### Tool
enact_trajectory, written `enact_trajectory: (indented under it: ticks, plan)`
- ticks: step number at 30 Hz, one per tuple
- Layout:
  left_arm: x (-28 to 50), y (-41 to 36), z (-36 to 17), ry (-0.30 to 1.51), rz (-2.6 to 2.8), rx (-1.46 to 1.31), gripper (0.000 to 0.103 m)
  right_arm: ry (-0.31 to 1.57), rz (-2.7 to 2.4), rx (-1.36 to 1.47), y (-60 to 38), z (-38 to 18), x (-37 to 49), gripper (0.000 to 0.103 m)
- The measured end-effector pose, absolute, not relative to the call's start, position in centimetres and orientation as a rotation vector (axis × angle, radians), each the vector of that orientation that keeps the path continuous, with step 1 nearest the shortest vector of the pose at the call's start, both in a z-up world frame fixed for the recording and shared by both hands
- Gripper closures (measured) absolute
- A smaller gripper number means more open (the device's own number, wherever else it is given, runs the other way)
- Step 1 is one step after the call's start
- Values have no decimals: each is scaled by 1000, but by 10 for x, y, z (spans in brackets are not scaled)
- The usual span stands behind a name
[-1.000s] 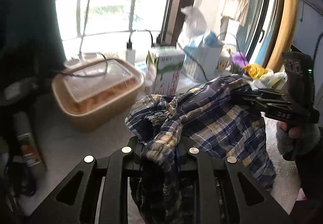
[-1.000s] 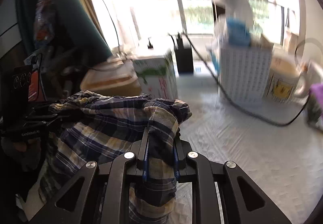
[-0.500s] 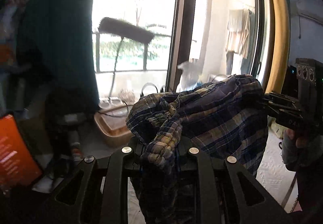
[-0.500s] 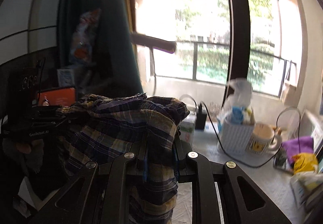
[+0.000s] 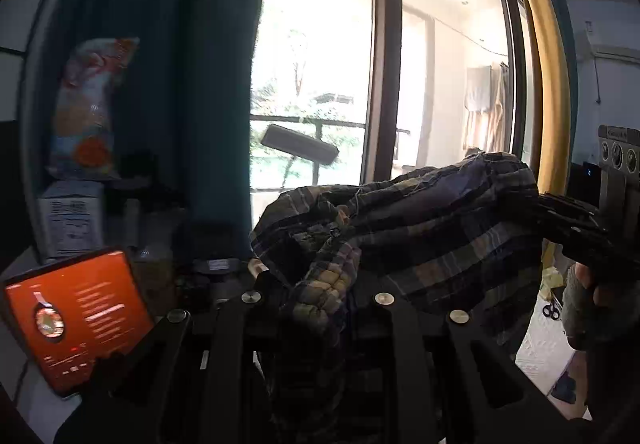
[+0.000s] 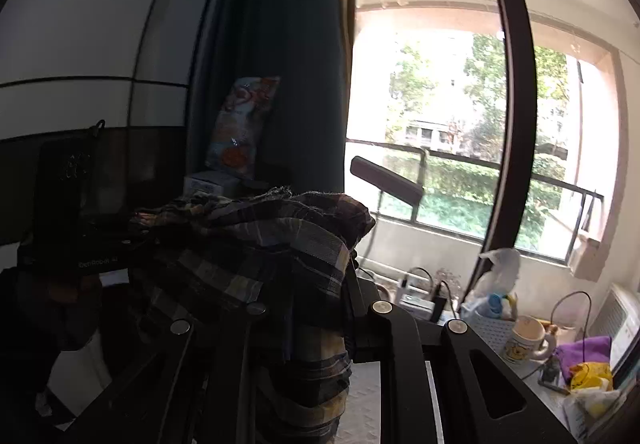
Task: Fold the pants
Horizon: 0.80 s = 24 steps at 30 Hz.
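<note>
The dark blue and tan plaid pants (image 5: 420, 228) hang in the air between both grippers, high above the table. My left gripper (image 5: 316, 284) is shut on a bunched edge of the pants, with cloth draping down between its fingers. My right gripper (image 6: 316, 284) is shut on the other edge of the pants (image 6: 272, 240). In the left wrist view the right gripper (image 5: 560, 216) shows at the right, clamped on the cloth. In the right wrist view the left gripper (image 6: 120, 236) shows at the left, clamped on the cloth.
A large window with a dark frame (image 5: 384, 64) and teal curtain (image 5: 180, 84) fills the background. An orange-lit tablet (image 5: 76, 316) stands at lower left. A mug (image 6: 528, 340), white basket (image 6: 492, 328) and cables sit on the white table (image 6: 368, 404) below right.
Both grippers have lifted the pants upward. The views have swung from the tabletop up to the window and curtain. Both grips on the cloth stay unchanged.
</note>
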<state>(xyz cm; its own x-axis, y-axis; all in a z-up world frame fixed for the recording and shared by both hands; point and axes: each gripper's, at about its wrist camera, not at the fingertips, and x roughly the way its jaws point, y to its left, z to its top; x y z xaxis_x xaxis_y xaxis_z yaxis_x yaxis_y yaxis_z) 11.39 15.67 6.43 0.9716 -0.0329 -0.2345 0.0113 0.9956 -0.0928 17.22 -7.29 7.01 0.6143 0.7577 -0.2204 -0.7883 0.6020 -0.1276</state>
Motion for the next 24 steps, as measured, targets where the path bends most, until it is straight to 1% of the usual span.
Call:
enact_trajectory:
  ticks: [6,11,16,20,24]
  plan:
    - [62,180,73,223,77,-55,83,132,993,-202,-46,72,141,84]
    - [44,202,52,306,110,-43,83,210,1055,-159,-19,56,127,84]
    - [65,234,7,442,144,-101,83,361,1057,-161,21,12,143,84]
    - [98,269,-38,549,138,-232,83,495,1006,-193,58,-44,180,85]
    - [137,282,-79,645,137,-243,83,599,967,-193,81,-81,219,84]
